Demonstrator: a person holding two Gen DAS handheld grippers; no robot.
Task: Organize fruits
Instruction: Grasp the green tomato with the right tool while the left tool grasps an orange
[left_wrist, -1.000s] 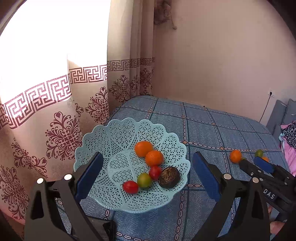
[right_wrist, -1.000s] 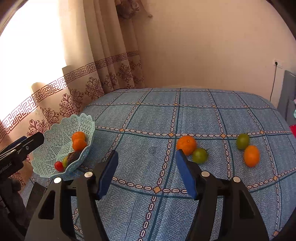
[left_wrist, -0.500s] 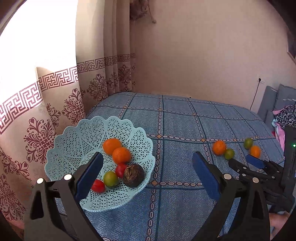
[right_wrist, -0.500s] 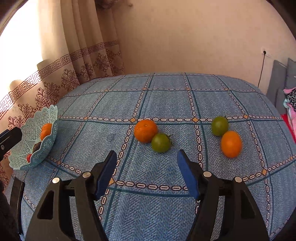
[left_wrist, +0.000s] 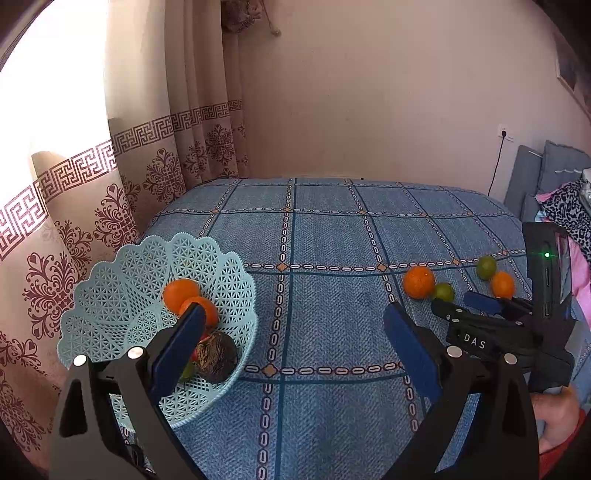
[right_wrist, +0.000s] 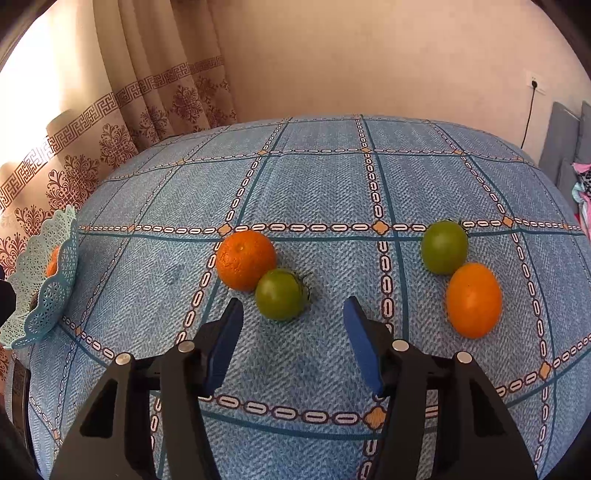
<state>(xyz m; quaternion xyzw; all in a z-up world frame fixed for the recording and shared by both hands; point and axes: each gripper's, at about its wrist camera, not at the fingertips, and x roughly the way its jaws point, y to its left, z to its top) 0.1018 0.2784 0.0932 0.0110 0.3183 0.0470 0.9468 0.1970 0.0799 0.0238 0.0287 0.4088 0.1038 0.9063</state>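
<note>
A pale blue lattice basket (left_wrist: 122, 280) (right_wrist: 44, 291) sits at the table's left edge and holds two oranges (left_wrist: 181, 291), a dark round fruit (left_wrist: 216, 356) and small red and green fruits partly hidden by my left finger. On the blue cloth lie an orange (right_wrist: 245, 260) touching a green tomato (right_wrist: 280, 294), and further right another green tomato (right_wrist: 444, 246) beside an orange (right_wrist: 474, 300). My right gripper (right_wrist: 293, 310) is open just short of the nearer green tomato. My left gripper (left_wrist: 291, 325) is open beside the basket.
A patterned curtain (left_wrist: 155, 155) hangs left of the table, close behind the basket. A plain wall with a socket and cable (left_wrist: 503, 134) runs along the back. Grey cushions and clothes (left_wrist: 561, 206) lie off the right edge. A hand (left_wrist: 557, 417) holds the right gripper's handle.
My right gripper has moved forward toward the orange and green tomato pair, which now look much larger. My left gripper has swung right, shifting the basket leftward in its view.
</note>
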